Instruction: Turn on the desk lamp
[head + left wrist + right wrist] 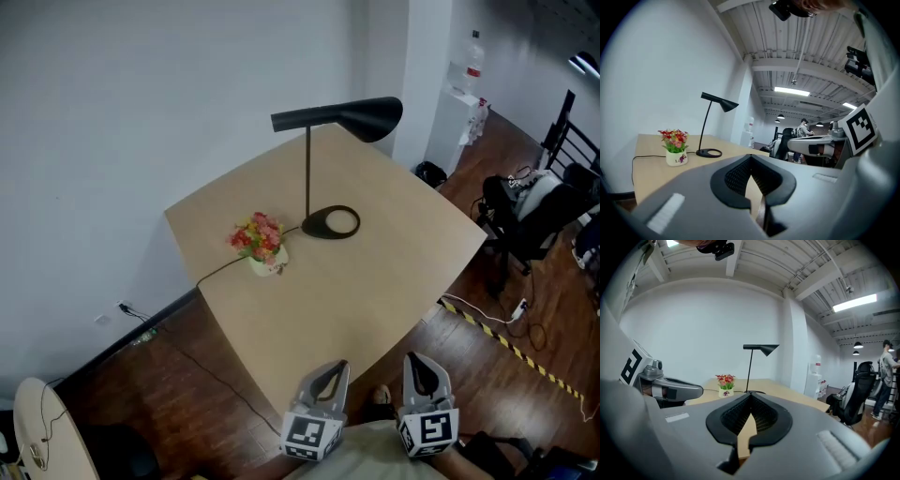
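A black desk lamp [308, 169] stands at the far side of the light wooden table [375, 281]; its cone shade [361, 116] shows no glow and its ring base [331, 222] lies flat. My left gripper [328, 370] and right gripper [422, 364] hover side by side at the near table edge, both shut and empty, well short of the lamp. In the left gripper view the lamp [710, 123] is far ahead of the shut left gripper [750, 156]. In the right gripper view the lamp [751, 366] rises straight beyond the shut right gripper [751, 394].
A small white pot of red and yellow flowers [260, 242] sits left of the lamp base. The lamp's black cord [217, 272] runs off the table's left edge toward the wall. To the right stand an office chair [525, 211], a water dispenser [469, 84] and striped floor tape [506, 342].
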